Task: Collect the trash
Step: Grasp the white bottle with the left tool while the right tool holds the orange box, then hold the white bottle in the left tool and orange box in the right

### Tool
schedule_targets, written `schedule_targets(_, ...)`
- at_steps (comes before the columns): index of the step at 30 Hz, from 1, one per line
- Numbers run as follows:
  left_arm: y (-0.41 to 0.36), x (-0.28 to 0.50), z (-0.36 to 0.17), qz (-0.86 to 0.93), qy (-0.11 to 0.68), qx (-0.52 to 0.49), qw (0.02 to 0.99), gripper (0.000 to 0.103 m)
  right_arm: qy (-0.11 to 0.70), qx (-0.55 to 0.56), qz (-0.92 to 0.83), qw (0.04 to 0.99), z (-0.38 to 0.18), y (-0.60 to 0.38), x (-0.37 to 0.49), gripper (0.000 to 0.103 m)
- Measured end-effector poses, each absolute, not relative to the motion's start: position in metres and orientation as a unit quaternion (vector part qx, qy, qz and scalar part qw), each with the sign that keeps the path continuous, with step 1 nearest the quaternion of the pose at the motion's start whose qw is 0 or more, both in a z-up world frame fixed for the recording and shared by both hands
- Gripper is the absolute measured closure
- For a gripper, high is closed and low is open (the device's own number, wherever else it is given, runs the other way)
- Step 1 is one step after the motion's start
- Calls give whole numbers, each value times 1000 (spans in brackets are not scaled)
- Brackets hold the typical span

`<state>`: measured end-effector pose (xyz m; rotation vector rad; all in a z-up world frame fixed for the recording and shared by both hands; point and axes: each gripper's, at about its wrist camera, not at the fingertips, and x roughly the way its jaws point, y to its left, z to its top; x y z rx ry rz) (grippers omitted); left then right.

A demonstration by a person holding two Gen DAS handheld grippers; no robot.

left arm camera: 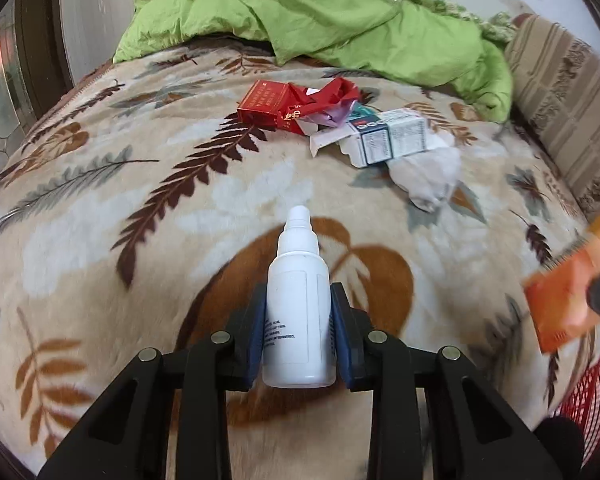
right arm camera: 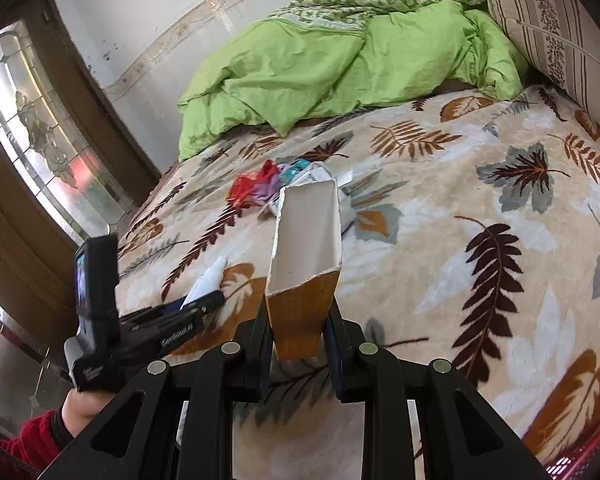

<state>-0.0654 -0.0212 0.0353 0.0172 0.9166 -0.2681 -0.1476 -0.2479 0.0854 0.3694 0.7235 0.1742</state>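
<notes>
Your bed (left arm camera: 100, 208), under its leaf-print blanket (right arm camera: 440, 240)

You had a crumpled green duvet (left arm camera: 320, 12) heaped at the far end and a striped pillow (left arm camera: 560, 92) along the right edge. On the blanket's middle lay a small litter pile: a red carton (left arm camera: 260, 102), torn red wrapper (left arm camera: 320, 100) touching it, a white printed box (left arm camera: 392, 138) just beside, and crumpled white tissue (left arm camera: 428, 176) under that box's near side.

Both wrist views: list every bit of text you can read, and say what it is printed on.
No text can be read in full.
White bottle: grey print lines, too blurred.
Red carton: gold characters, too small.
Red wrapper: gold marks, illegible.
White box: fine print, too small.
Left tool, seen from the right wrist: white logo on its arm, too blurred.
</notes>
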Motion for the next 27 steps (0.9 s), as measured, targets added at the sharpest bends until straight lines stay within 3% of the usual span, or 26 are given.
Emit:
schedule_targets(16, -30, -143, 97, -129, 339, 51, 930, 74, 345, 175, 82, 919, 99, -238, -192, 79)
schedule_targets(27, -38, -161, 113, -131, 313, 71, 938, 74, 330, 173, 81, 924, 113, -238, -207, 79)
